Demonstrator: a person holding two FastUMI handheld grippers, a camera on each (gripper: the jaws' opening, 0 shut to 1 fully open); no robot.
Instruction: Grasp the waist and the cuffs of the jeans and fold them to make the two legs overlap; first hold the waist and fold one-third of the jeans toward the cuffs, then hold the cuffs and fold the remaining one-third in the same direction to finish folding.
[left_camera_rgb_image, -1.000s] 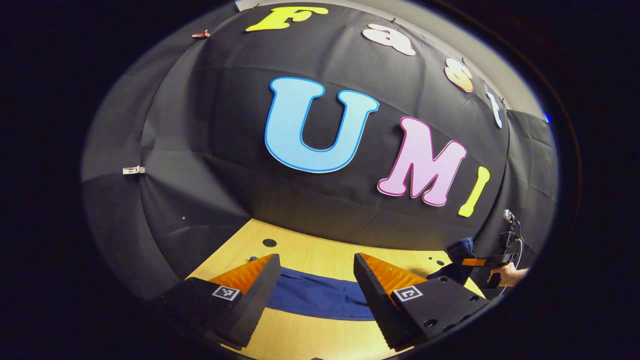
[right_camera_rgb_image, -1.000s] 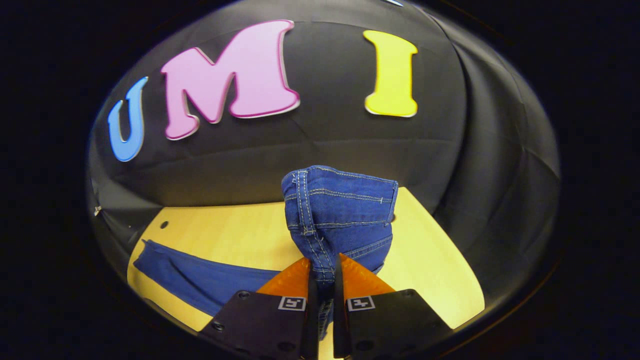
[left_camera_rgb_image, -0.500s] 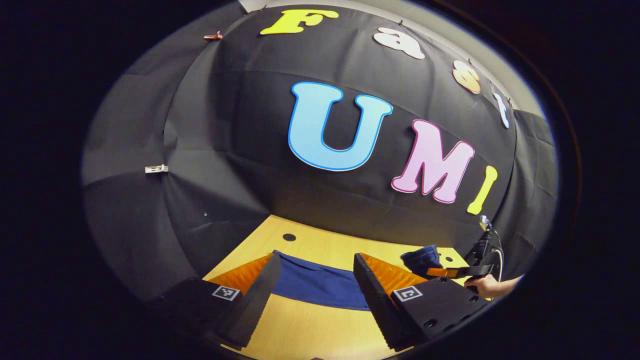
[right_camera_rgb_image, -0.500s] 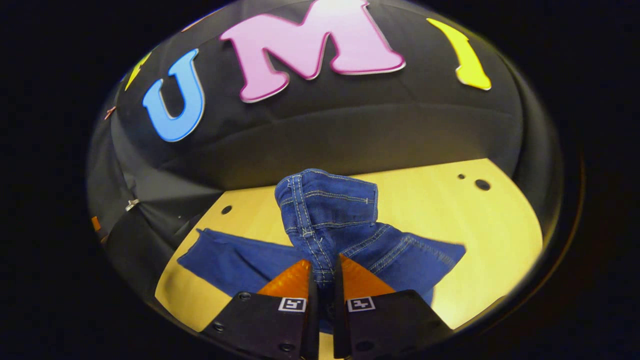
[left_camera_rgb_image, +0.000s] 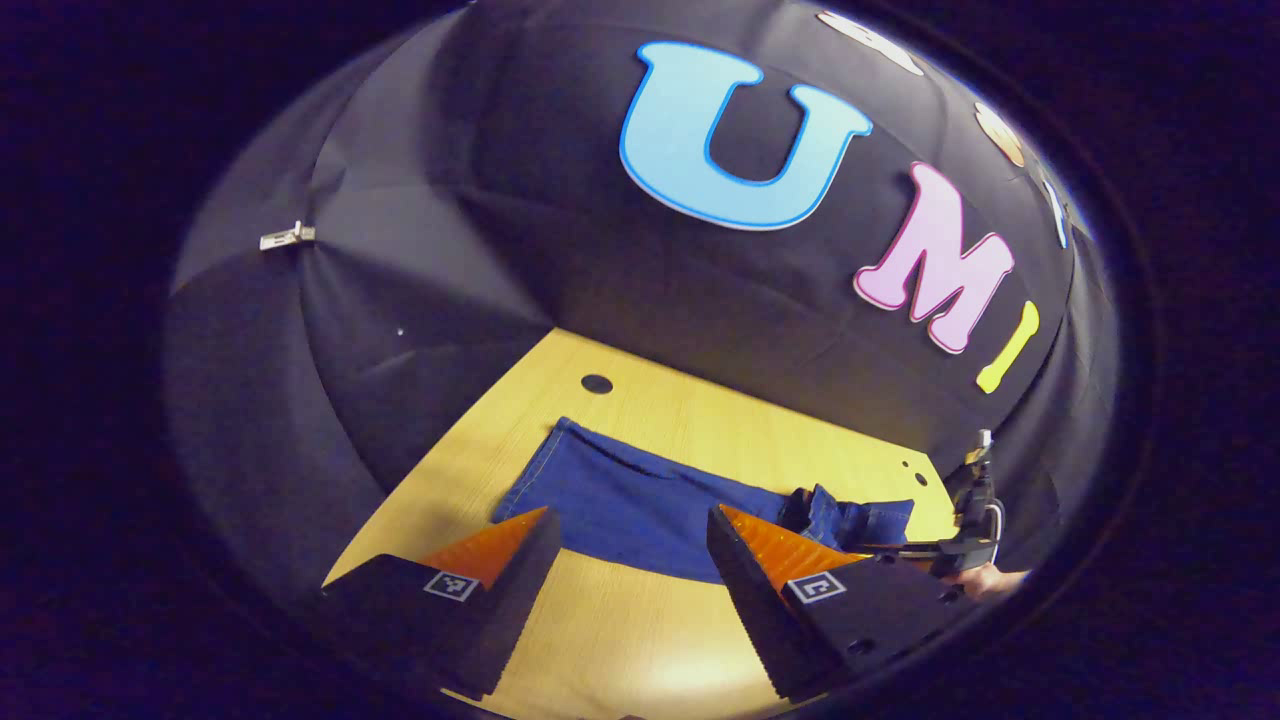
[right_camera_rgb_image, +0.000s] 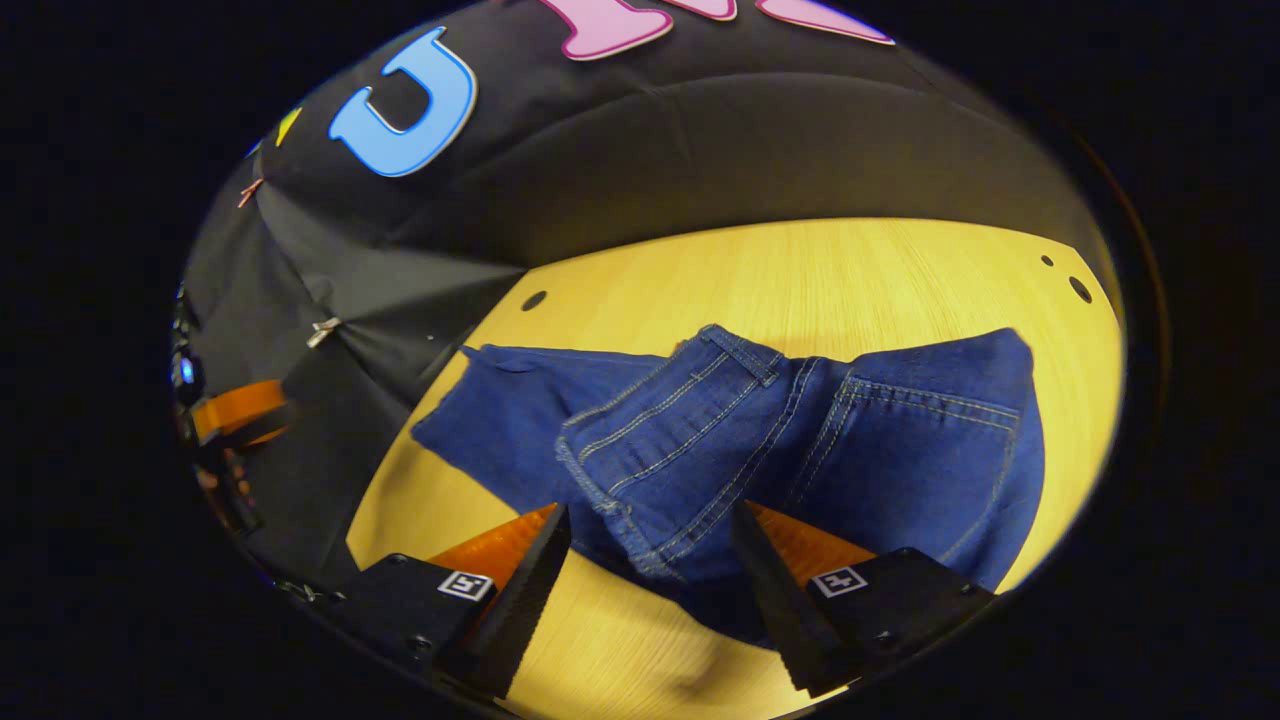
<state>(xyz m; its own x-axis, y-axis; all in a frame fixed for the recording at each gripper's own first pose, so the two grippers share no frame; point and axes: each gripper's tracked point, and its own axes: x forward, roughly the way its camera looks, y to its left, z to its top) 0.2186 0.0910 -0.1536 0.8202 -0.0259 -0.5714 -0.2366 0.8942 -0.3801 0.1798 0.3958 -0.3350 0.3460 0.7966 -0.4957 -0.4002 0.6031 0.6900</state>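
The right gripper (right_camera_rgb_image: 650, 560) is wide open, its fingers on both sides of the folded waist (right_camera_rgb_image: 650, 460) without pressing it. The left gripper (left_camera_rgb_image: 630, 560), open and empty, is nearer the cuffs (left_camera_rgb_image: 560, 460). The jeans (right_camera_rgb_image: 850, 440), stiff stitched denim, lie lengthwise across the wooden tabletop (right_camera_rgb_image: 800, 270).

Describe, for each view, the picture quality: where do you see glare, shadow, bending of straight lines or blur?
Left gripper view: a bright glare patch on the light wooden table near the bottom, its straight edges bowed by the fisheye lens. Right gripper view: the dark blue denim jeans are sharp, stitching clear, a soft shadow lies on the table below them, and the left gripper at the rim looks smeared.
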